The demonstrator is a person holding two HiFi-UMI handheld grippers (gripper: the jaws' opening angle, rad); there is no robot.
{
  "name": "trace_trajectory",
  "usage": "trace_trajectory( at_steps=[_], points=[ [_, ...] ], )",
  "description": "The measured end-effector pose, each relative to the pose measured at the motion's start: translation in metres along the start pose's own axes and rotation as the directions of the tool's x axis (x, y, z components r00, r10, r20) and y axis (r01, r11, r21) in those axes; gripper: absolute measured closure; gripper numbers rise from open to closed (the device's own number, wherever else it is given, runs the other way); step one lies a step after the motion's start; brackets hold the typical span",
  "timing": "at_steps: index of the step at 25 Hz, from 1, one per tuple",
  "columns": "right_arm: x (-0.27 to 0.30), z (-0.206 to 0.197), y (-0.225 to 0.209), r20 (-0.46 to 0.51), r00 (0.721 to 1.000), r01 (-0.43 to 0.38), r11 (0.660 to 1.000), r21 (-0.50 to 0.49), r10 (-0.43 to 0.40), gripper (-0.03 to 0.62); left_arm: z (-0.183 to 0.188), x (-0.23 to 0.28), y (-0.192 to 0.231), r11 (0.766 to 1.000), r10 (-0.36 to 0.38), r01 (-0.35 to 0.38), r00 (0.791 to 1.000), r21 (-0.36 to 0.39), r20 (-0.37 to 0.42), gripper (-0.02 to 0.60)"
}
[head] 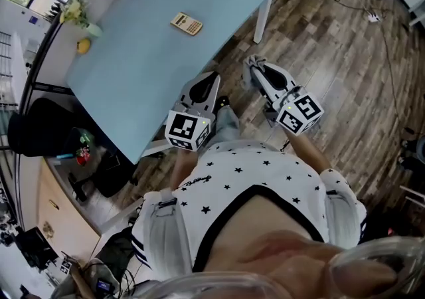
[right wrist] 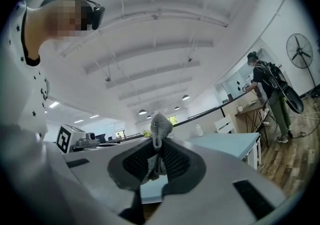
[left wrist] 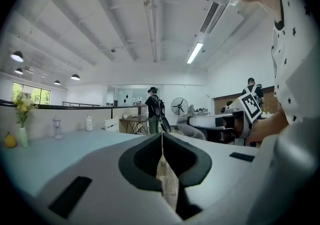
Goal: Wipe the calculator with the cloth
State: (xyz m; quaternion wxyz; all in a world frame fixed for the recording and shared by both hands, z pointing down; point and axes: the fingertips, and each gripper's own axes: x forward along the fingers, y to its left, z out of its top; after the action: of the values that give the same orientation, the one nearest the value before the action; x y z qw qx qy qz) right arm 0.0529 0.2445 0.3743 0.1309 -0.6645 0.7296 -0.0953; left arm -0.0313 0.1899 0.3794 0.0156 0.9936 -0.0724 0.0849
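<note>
Right gripper pinches cloth, left gripper closed, empty; we reach calculator, press flat, wipe gently.

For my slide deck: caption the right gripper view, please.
Right gripper shut on a grey cloth, the pale blue table beyond.

The head view looks steeply down over the person's chest onto the left gripper, the right gripper and the near corner of the table. The left gripper view sits low behind its closed jaws, facing level across the table top. The right gripper view, close behind the pinched cloth, tilts toward the ceiling. Both gripper views share the table, a fan and a standing person.
</note>
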Motion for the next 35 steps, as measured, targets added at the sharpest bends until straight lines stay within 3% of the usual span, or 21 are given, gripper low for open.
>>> trace_trajectory(
  at_steps=[13,25,35],
  points=[
    [0.082,-0.001,-0.039,-0.042,0.999,-0.011,1.000,0.020,0.012,0.553,-0.002,0.034,0.083,0.998,0.044,-0.045,0.999,-0.054,-0.007,0.551],
    [0.132,0.013,-0.046,-0.056,0.998,0.007,0.999,-0.042,-0.009,0.551,0.004,0.048,0.137,0.997,0.019,-0.017,0.999,-0.073,0.035,0.551],
    [0.128,0.008,-0.046,-0.047,0.999,-0.015,1.000,-0.022,0.014,0.551,0.007,0.032,0.149,0.993,0.113,-0.112,0.993,-0.036,0.021,0.551]
  ],
)
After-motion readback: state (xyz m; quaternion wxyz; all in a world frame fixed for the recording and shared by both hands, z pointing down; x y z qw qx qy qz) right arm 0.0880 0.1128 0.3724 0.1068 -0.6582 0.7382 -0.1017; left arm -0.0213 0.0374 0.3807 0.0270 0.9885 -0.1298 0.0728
